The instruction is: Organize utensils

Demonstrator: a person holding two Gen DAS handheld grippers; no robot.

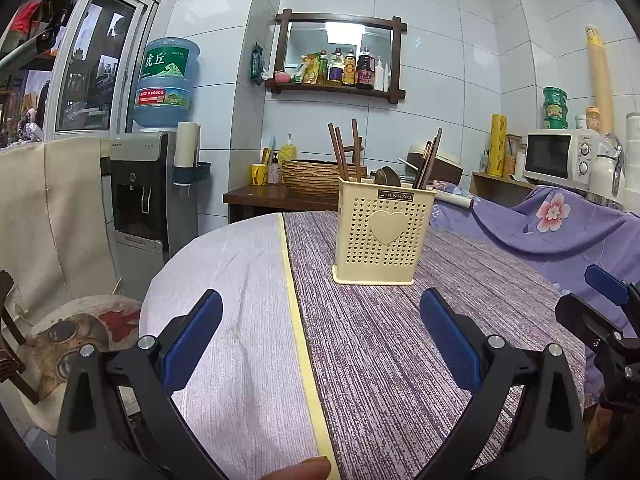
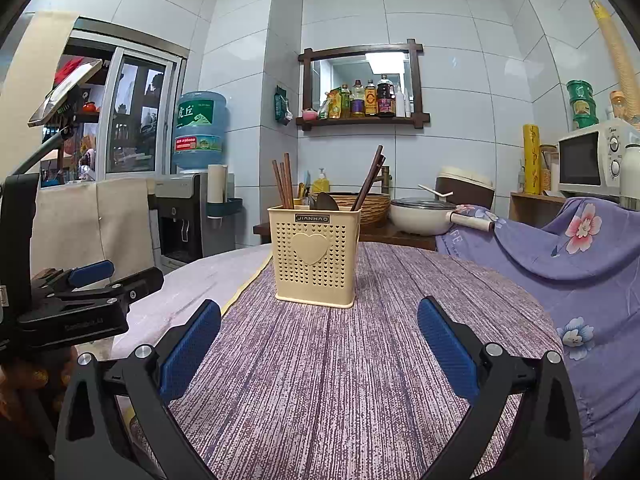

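Observation:
A cream perforated utensil holder with a heart on its front stands upright on the purple mat. It also shows in the right wrist view. Brown chopsticks stick up from its left side, more chopsticks and a dark spoon from its right. The same chopsticks show in the right wrist view. My left gripper is open and empty, a little short of the holder. My right gripper is open and empty, just in front of the holder.
The round table has a pale cloth on its left half. A floral purple cloth covers something at the right. A water dispenser, a woven basket, a pot and a microwave stand behind.

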